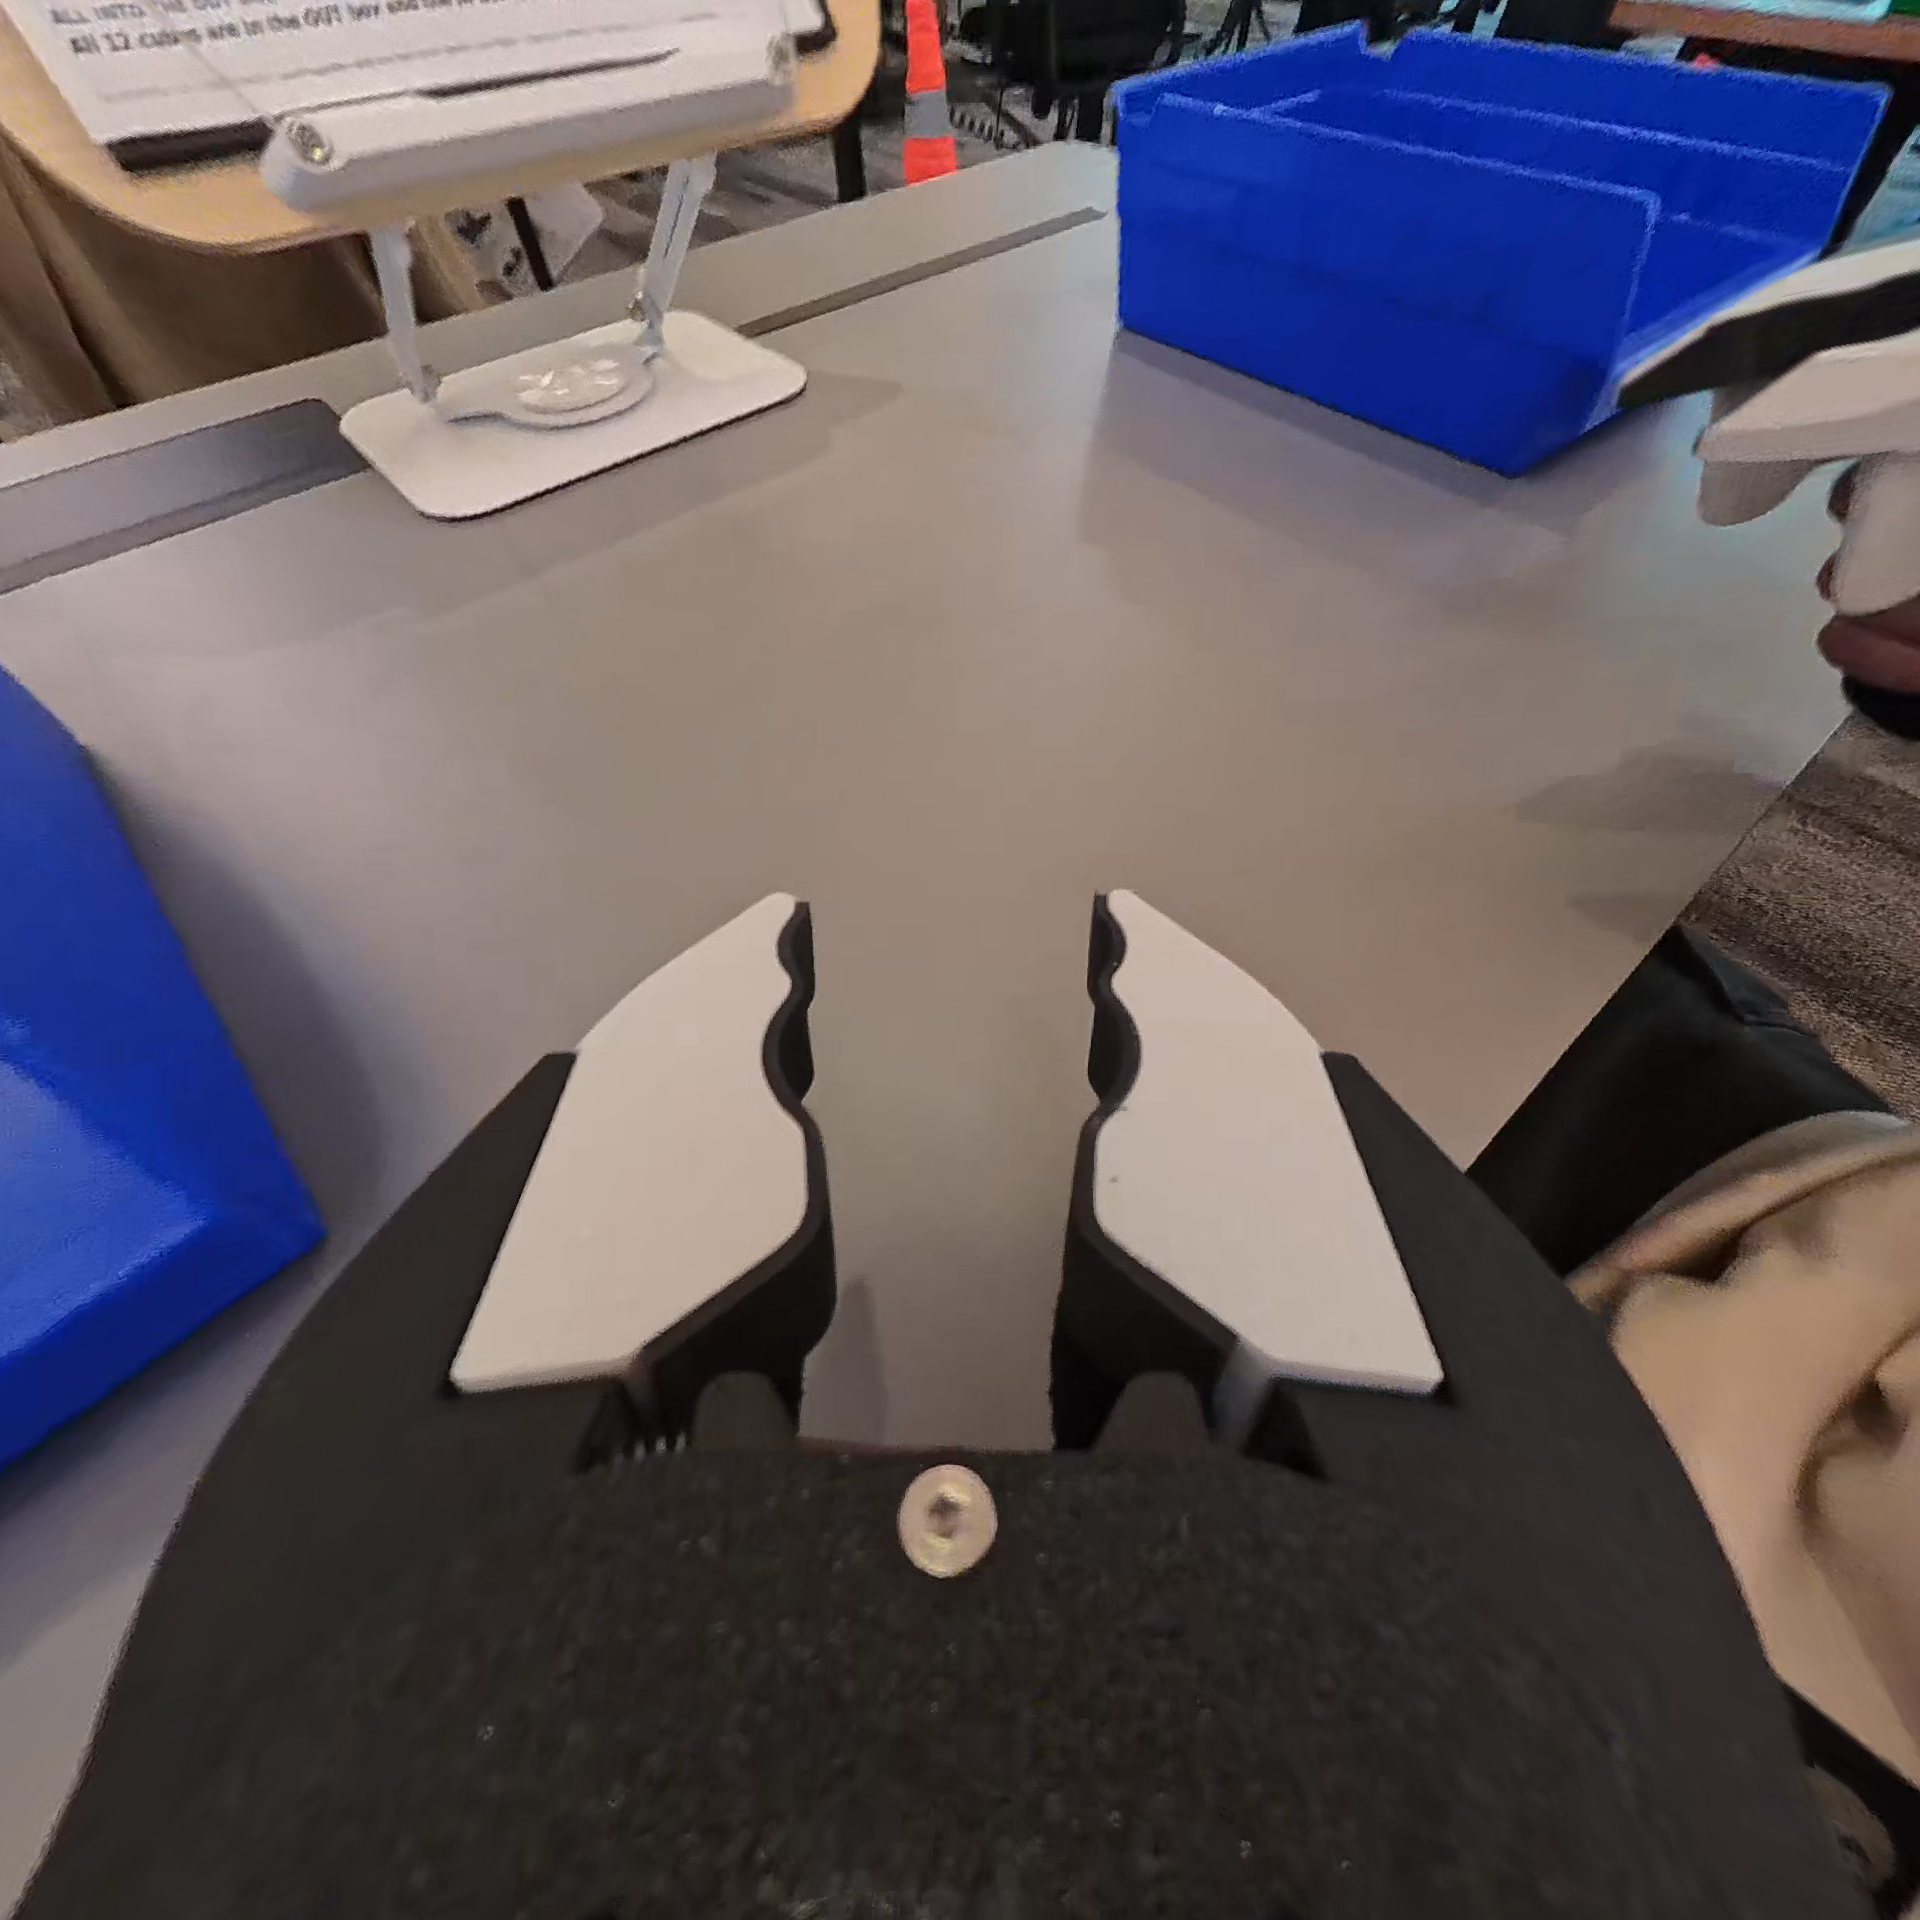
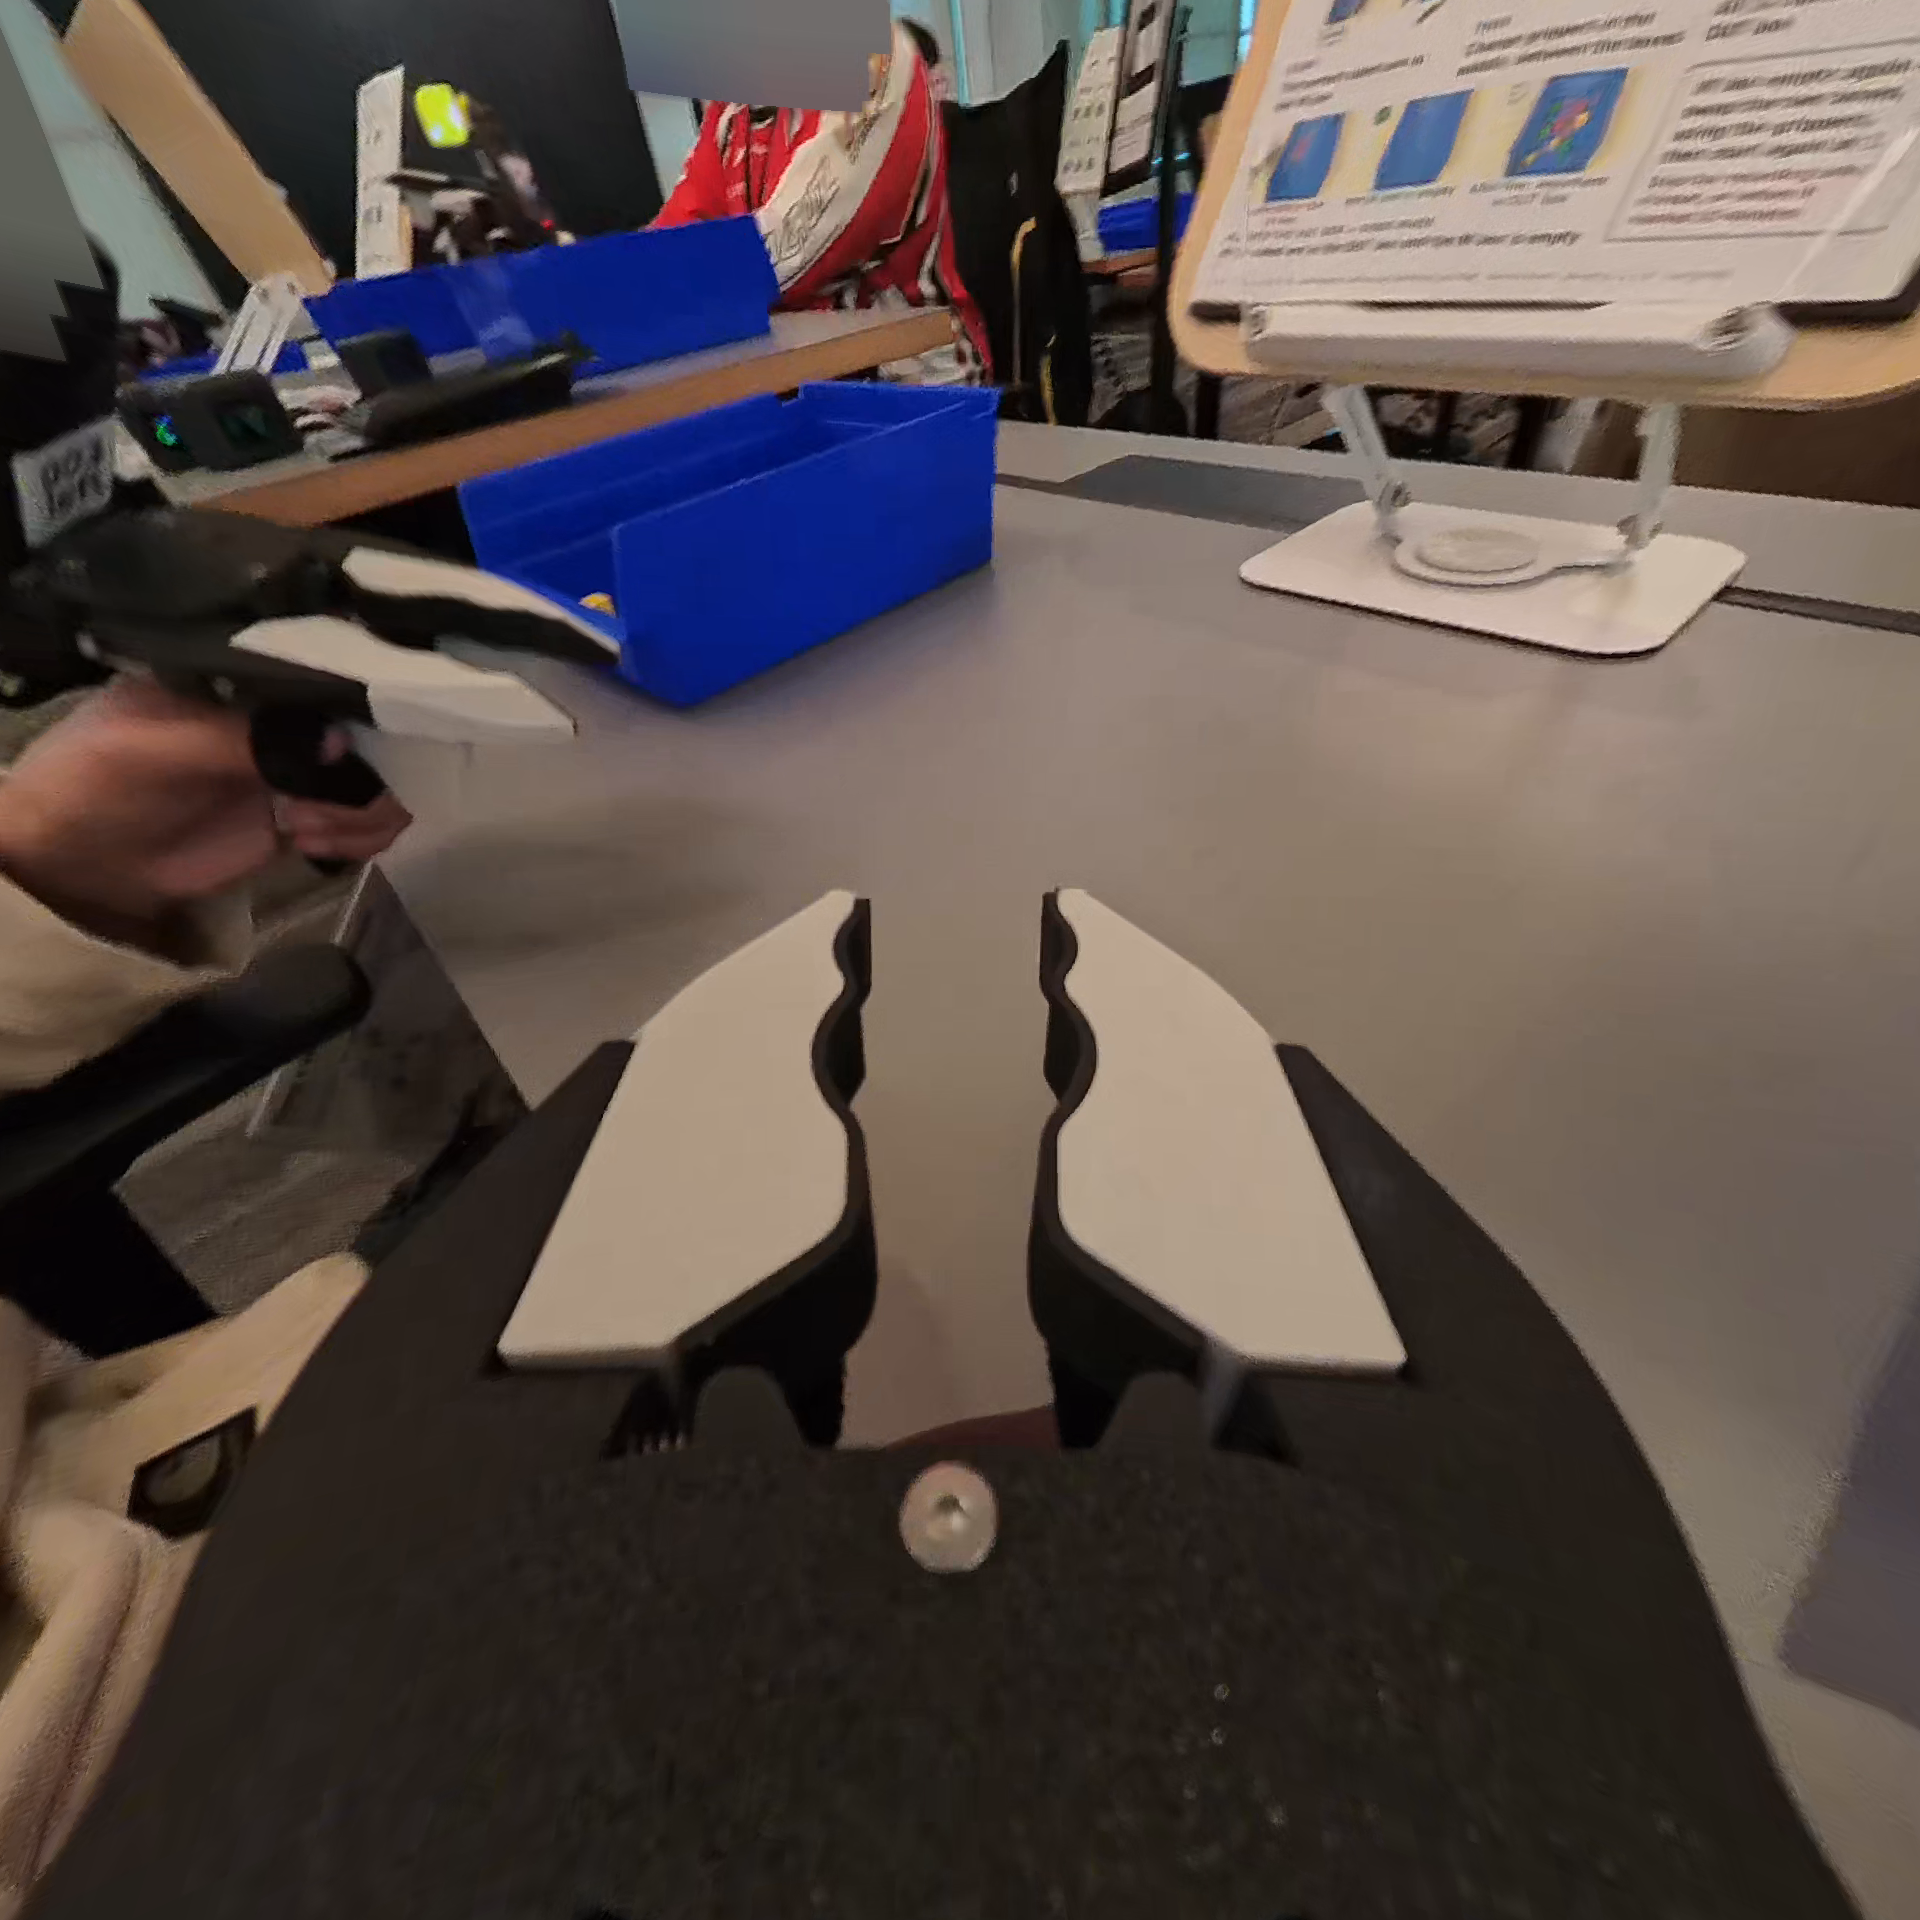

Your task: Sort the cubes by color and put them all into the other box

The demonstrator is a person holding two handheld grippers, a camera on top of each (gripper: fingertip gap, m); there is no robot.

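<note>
My left gripper (image 1: 951, 914) is open and empty, low over the grey table (image 1: 935, 644). A blue divided box (image 1: 1455, 270) stands at the far right of this view; no cubes show in it. The side of a second blue box (image 1: 114, 1091) is at the left edge. My right gripper (image 2: 956, 904) is open and empty over the table. In the right wrist view a blue divided box (image 2: 790, 551) stands ahead on the left, with a small yellow cube (image 2: 597, 603) showing inside. The left gripper (image 2: 587, 686) is just in front of that box. The right gripper (image 1: 1662, 426) shows by the far box.
A white stand (image 1: 571, 416) holding an instruction sheet stands at the back of the table, and also shows in the right wrist view (image 2: 1496, 571). A second table with blue boxes (image 2: 582, 301) and a seated person are behind. The table edge drops to carpet (image 1: 1808, 883).
</note>
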